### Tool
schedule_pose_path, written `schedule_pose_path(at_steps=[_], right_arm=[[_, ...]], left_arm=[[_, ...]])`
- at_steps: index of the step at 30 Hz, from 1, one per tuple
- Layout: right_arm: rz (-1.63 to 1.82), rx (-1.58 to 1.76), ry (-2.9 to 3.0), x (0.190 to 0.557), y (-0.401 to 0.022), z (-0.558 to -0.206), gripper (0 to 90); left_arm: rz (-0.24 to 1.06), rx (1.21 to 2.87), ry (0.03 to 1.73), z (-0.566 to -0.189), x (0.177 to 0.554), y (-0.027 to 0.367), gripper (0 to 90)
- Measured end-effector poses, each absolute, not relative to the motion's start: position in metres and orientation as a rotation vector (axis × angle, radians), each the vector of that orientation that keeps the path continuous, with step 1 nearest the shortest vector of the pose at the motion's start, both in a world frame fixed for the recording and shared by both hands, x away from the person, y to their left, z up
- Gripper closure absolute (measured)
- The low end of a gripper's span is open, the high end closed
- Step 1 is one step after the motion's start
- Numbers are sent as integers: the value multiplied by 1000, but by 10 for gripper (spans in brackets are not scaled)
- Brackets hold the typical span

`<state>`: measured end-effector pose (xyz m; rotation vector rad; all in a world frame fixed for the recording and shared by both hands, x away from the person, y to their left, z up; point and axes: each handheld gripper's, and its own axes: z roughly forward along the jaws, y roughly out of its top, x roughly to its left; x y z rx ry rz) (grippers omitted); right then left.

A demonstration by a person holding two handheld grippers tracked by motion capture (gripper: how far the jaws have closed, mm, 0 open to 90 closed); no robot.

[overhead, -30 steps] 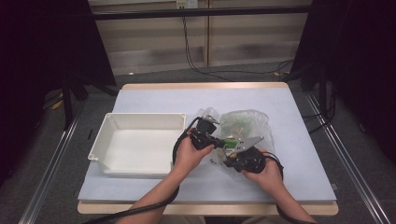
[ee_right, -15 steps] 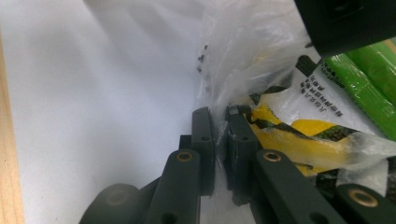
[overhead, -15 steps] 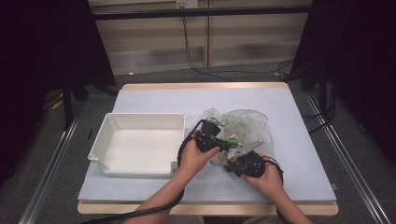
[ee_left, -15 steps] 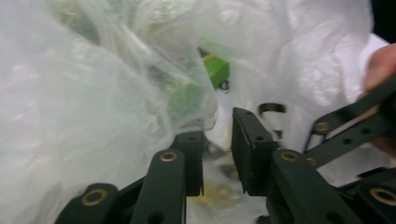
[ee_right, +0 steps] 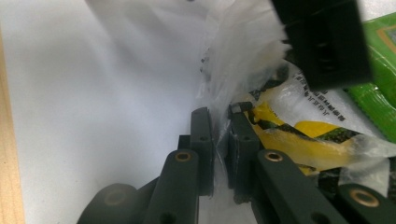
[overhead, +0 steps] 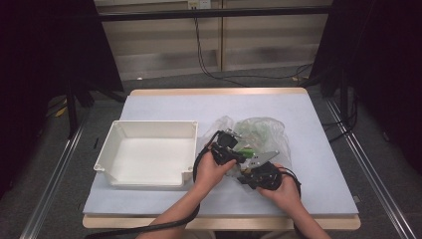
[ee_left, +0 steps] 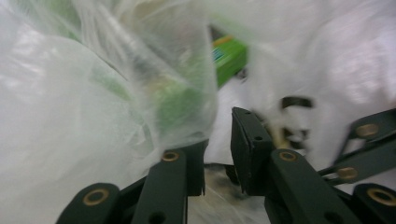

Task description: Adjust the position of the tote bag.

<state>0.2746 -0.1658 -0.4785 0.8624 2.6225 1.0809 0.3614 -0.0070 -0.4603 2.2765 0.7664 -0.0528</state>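
Two hand-held grippers work on one clear plastic bag (overhead: 261,132) of snack packets lying on the bench (overhead: 318,164). The right hand-held gripper (ee_right: 220,135) is clenched on the bag's edge, probably to anchor it. The left hand-held gripper (ee_left: 217,149), just beside it, stands slightly parted after closing a little, film (ee_left: 177,93) against one pad, likely to pull the mouth apart.

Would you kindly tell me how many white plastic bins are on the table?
1. The white rectangular plastic bin sits on the left half of the pale blue table, left of the clear plastic bag the grippers work on. Nothing suggests another is hidden.
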Motion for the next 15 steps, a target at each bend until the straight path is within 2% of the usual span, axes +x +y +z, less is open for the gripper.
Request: schedule_pose_path(at_steps=[3, 7, 11, 15], right_arm=[[1058, 859, 2627, 274, -167, -477, 821], [1113, 910, 2581, 274, -178, -467, 747], [1175, 966, 2516, 277, -190, -456, 718], [1201, 1039, 2449, 283, -198, -450, 744]], left_arm=[[-37, 2283, 803, -464, 361, -4, 796], [-57, 2263, 841, -467, 360, 0, 811], [-51, 2279, 831, -467, 359, 5, 829], [-36, 2259, 847, -467, 357, 7, 859]])
